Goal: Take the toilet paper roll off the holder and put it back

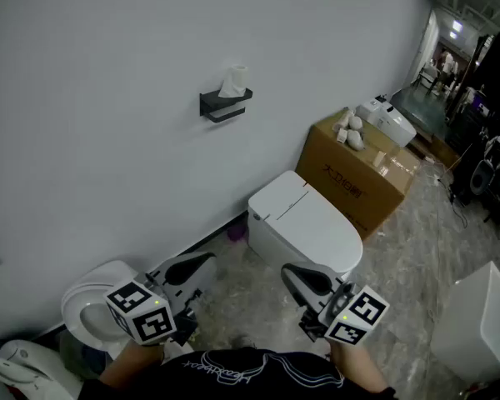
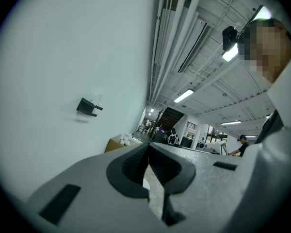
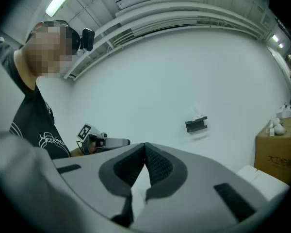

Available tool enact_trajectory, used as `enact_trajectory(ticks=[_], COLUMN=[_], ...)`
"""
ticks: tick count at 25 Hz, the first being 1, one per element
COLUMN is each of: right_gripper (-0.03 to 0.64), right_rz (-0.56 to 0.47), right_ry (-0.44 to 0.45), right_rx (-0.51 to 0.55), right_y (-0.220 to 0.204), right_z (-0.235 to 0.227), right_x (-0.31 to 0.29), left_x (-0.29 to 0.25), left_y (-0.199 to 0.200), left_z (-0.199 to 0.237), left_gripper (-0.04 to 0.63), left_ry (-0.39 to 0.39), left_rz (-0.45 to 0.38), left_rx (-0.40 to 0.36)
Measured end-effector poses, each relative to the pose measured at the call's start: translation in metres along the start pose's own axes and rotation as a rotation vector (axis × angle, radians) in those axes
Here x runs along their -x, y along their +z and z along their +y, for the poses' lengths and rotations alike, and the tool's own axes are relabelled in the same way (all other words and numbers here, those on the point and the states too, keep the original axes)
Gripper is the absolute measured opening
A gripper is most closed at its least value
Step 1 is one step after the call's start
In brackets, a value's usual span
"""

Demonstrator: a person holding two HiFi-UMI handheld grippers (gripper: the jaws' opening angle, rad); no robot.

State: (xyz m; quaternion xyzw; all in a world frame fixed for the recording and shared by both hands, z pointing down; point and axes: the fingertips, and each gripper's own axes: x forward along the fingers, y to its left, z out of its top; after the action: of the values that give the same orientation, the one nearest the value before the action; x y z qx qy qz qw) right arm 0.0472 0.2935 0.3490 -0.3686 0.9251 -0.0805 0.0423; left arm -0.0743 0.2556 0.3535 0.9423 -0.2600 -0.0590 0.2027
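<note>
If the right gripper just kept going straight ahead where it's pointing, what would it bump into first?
Most likely the bare white wall, left of the black holder. Its own view shows nothing between the right gripper and that wall, though depth is hard to judge.

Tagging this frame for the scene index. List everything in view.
wall: 1, white, behind everything
holder: 1, black, fixed to the wall
toilet paper roll: 1, white, on the holder
closed toilet: 1, white, on the floor below and right of the holder
open toilet: 1, white, lower left by the wall
cardboard box: 1, brown, right of the closed toilet
small items: a few, white, on top of the box; too small to identify
left gripper: 1, grey, jaws together, empty
right gripper: 1, grey, jaws together, empty
shirt: 1, black, the person's, bottom edge
</note>
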Motion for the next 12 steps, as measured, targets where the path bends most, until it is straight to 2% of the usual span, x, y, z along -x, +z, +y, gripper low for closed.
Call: enact_trajectory(ticks=[8,12], right_gripper=[0.005,0.021], right_rz=[0.006,-0.018], right_ry=[0.004,-0.026], right_rx=[0.007,0.021], right_y=[0.007,0.016], right_z=[0.01,0.003], right_x=[-0.012,-0.014], left_x=[0.014,0.015], left_y=[0.006,0.01], left_z=[0.007,0.011], left_gripper=[0.005,0.005], left_ry=[0.001,0.006], left_rz=[-0.006,-0.015], left_rx=[0.0,-0.001])
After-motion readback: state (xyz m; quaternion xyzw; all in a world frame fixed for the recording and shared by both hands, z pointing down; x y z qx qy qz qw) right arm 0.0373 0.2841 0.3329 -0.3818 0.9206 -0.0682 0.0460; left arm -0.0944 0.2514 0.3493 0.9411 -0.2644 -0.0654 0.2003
